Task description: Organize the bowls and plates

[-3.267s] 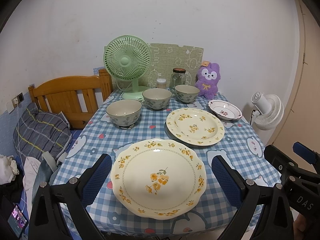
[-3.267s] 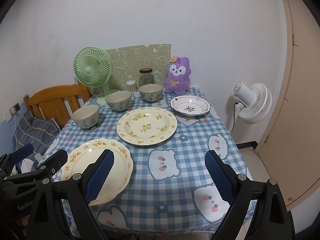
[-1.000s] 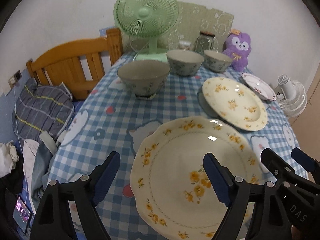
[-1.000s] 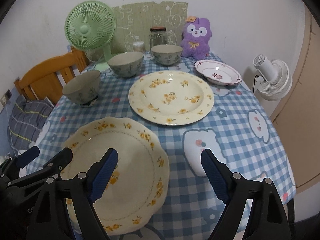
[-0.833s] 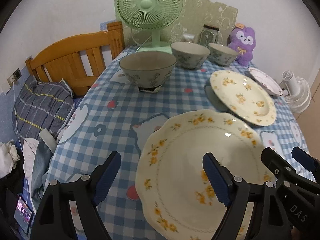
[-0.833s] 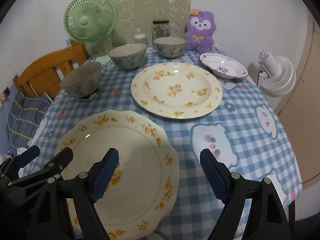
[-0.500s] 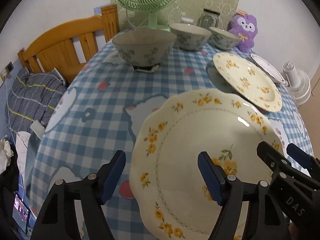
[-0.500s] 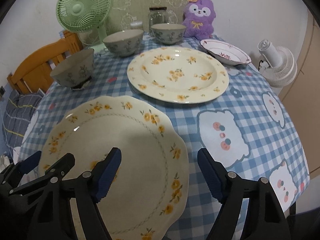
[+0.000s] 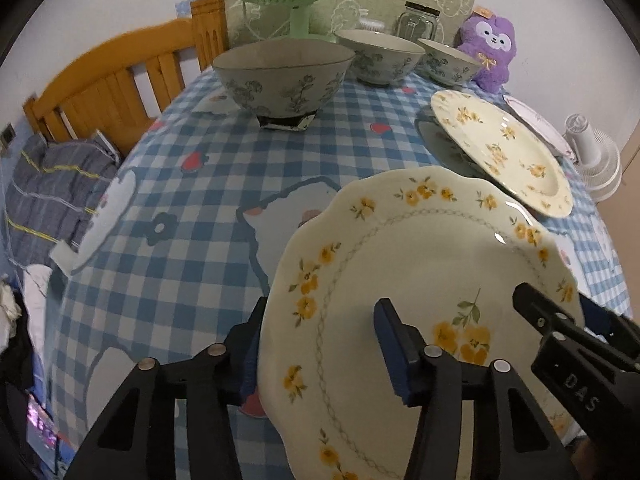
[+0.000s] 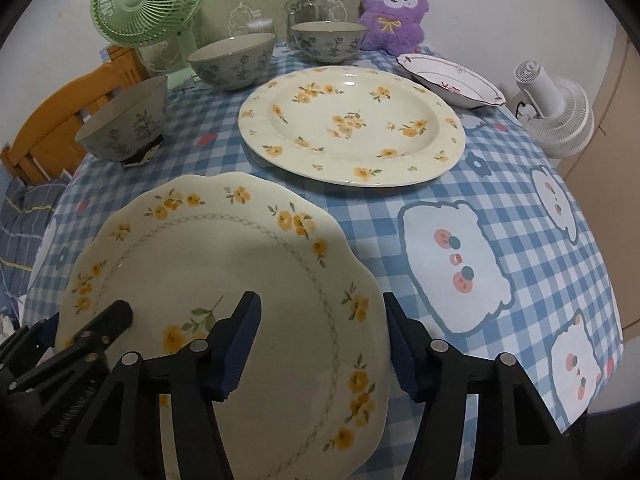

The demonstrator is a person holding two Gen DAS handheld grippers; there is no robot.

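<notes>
Both tongs closing on the scalloped plate's rim

I straddle the scalloped plate (image 9: pixel 420 280) at the near edge of the worktop (image 9: pixel 192 200): left tongs (image 9: pixel 316 344) on its left rim, right tongs (image 10: pixel 320 340) on its right rim. Both have just been narrowing, pads not visibly pressing yet. Glazed ceramic: stiff, slippery, breakable; I would grip opposite rims evenly.
</notes>
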